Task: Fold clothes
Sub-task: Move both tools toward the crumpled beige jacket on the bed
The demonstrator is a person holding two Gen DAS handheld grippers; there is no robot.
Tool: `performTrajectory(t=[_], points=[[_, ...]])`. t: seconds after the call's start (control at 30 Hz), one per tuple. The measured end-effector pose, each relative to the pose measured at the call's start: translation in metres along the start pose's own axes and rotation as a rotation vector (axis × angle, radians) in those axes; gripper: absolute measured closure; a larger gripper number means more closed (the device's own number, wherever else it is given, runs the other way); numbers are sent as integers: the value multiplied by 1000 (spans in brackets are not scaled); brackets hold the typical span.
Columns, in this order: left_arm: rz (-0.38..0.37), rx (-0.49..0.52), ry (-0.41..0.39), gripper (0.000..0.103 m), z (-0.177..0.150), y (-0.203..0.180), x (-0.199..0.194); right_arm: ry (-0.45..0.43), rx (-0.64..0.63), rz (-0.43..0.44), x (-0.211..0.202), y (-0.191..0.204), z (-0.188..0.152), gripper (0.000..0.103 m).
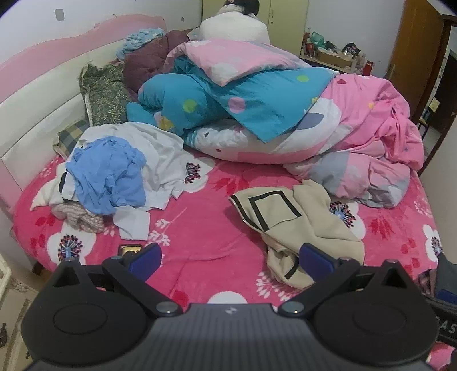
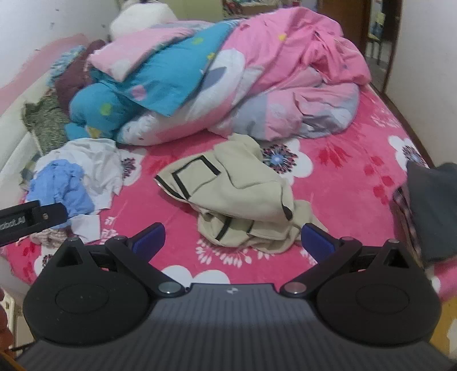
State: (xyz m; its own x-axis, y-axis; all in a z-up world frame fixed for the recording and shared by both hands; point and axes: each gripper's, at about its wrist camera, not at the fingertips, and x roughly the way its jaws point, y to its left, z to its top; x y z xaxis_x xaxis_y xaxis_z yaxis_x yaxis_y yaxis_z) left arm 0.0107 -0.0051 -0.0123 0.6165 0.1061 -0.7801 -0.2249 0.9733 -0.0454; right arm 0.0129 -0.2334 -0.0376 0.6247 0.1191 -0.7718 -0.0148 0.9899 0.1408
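A crumpled beige garment with black trim lies on the pink flowered bed sheet; the right wrist view shows the beige garment just ahead. My left gripper is open above the bed's near edge, with the garment's lower corner by its right finger. My right gripper is open too, its fingers apart on either side of the garment's near end, holding nothing. A heap of clothes sits to the left: a blue garment on a white shirt, and the blue garment appears again.
A big pile of pink and blue quilts fills the back of the bed. A person sits beyond it. Dark folded cloth lies at the right edge. A phone rests near my left finger. The headboard stands left.
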Motion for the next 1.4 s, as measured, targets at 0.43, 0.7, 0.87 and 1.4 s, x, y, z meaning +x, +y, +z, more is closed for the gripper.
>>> performTrajectory(t=[0.43,0.7,0.87,1.4], points=[[-14,5,-5,0,-6,-2,-1,131,66,-73,7,-22,-10,1],[-32,0,12,0,-9,-3,0,111,56,-27,7,-22,-17,2],[-38,-16,19,0,-9,-1,0,103,81,-27,7,-28,-19,3],[-32,16,44,0,-11,-6,3,93,112,-39,4,-36,-23,4]])
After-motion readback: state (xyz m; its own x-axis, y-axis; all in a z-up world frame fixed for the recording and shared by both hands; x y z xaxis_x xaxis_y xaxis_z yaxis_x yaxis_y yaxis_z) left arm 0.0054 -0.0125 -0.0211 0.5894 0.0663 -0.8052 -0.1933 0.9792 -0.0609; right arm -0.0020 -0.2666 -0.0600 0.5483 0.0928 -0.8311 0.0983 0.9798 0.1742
